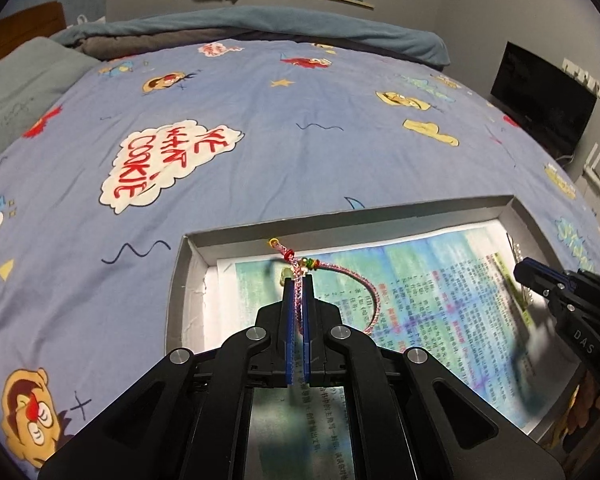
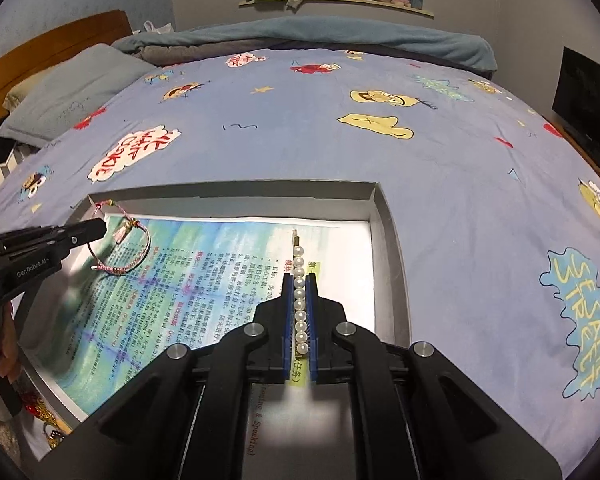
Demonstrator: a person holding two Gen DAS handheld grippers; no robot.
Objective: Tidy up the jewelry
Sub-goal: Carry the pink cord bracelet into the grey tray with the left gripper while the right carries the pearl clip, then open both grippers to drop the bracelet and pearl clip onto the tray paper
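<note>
A shallow grey box [image 1: 428,205] lined with a printed paper sheet [image 1: 420,280] lies on the bed. My left gripper [image 1: 298,278] is shut on a pink braided bracelet [image 1: 364,280] with coloured beads, held over the box's left part. It also shows in the right wrist view [image 2: 130,260], with the left gripper [image 2: 100,229] at the box's left edge [image 2: 220,192]. My right gripper [image 2: 299,278] is shut on a pearl hair clip [image 2: 299,280], which sticks out past the fingertips over the paper. The right gripper [image 1: 518,270] shows at the box's right side.
The box sits on a blue cartoon-print bedsheet [image 1: 260,128]. More jewelry [image 2: 40,412] lies at the lower left in the right wrist view. A pillow [image 1: 16,92] and a rolled blanket [image 1: 260,24] are at the far side. A dark monitor [image 1: 540,108] stands at the right.
</note>
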